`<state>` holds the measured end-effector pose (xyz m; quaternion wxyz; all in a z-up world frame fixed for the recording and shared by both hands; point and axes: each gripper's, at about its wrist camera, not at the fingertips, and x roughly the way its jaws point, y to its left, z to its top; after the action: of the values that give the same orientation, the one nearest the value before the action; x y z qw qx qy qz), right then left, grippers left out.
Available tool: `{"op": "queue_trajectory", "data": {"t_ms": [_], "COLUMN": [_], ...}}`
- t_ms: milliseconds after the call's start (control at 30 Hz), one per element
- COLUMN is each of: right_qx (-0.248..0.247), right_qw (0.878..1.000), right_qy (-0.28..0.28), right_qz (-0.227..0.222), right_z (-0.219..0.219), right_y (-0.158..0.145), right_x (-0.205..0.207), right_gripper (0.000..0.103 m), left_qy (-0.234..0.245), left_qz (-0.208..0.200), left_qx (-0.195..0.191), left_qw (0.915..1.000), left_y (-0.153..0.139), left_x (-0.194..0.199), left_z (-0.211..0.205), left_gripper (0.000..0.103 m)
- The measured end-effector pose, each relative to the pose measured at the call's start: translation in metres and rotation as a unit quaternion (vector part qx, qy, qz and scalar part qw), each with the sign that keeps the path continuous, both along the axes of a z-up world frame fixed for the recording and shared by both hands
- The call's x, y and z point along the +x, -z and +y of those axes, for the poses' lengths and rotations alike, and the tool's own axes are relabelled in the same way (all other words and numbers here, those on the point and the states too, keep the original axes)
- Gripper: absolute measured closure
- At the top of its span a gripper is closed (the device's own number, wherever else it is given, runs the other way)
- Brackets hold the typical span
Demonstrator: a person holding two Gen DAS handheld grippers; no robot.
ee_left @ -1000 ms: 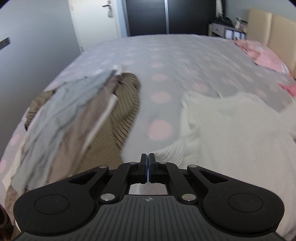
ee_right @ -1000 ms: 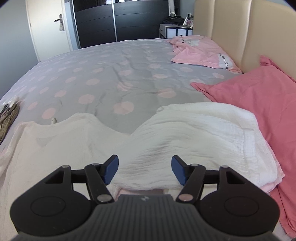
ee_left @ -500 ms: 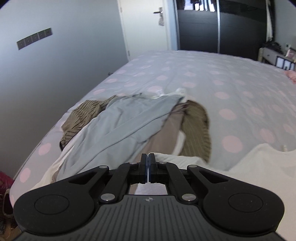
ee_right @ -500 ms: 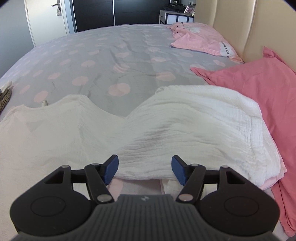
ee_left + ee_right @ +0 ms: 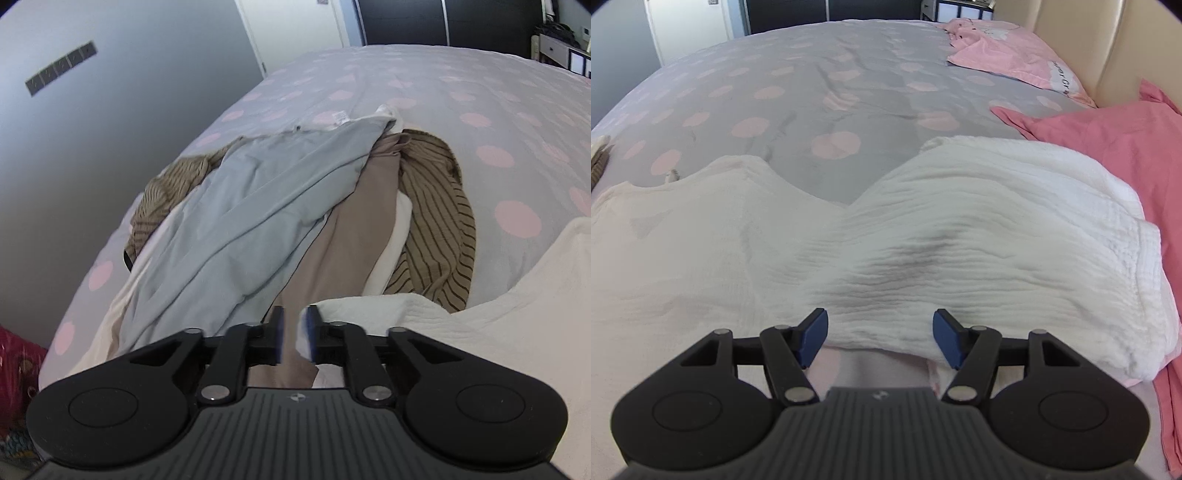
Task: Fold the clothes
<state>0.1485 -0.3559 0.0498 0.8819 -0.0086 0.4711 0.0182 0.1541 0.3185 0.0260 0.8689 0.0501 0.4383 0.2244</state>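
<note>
Two grippers, one white crinkle garment, one pile of four or so loose clothes, two pink pillows. Left gripper [image 5: 294, 334]: jaws slightly parted, narrow gap, nothing between the pads, motion-blurred; it sits over the tan cloth [image 5: 343, 251] with the white garment [image 5: 498, 325] corner touching its right finger at 3 o'clock. Pile at 11–12 o'clock of it: light blue garment [image 5: 251, 206] on top, tan cloth beside, striped brown top [image 5: 436, 229] at 1 o'clock and poking out at 10, cream piece [image 5: 397, 236] between tan and striped. Right gripper [image 5: 880, 341]: jaws wide apart, holding nothing, the folded hem of the white garment [image 5: 979, 240] lying just ahead between the fingers at 12. Dark pink pillow [image 5: 1126, 147] touches the garment at 2–3 o'clock; pale pink pillow [image 5: 1004, 55] at 1, well apart. Dotted grey bedspread [image 5: 812, 74] bare from 10 to 12. Bed edge, grey wall [image 5: 110, 110] at 9–10 in left view; headboard [image 5: 1108, 44] at 2 in right view.
</note>
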Motion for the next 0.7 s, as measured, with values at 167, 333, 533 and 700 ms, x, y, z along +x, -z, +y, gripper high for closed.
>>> {"op": "queue_trajectory", "data": {"t_ms": [167,333,533,700], "right_qx": [0.015,0.019,0.028,0.032], "right_qw": [0.999,0.998,0.995,0.992], "right_qy": [-0.027,-0.057,-0.084,-0.104], "right_qz": [0.007,0.018,0.041,0.066], "right_z": [0.008,0.014,0.017,0.024], "right_y": [-0.005,-0.009,-0.003,0.014], "right_x": [-0.019,-0.053,-0.111,-0.166], "right_gripper": [0.041,0.05,0.055,0.055], "left_qy": [0.039,0.091,0.167,0.25], "left_qz": [-0.029,-0.028,0.001,0.029], "left_qx": [-0.012,-0.055,-0.087,-0.079], "left_qw": [0.9987,0.994,0.9821,0.9645], "left_y": [-0.017,-0.022,-0.008,0.0], "left_x": [-0.013,-0.027,-0.053,-0.072], "left_z": [-0.032,-0.074,-0.135,-0.189], "left_gripper": [0.075,0.073,0.067,0.065]}}
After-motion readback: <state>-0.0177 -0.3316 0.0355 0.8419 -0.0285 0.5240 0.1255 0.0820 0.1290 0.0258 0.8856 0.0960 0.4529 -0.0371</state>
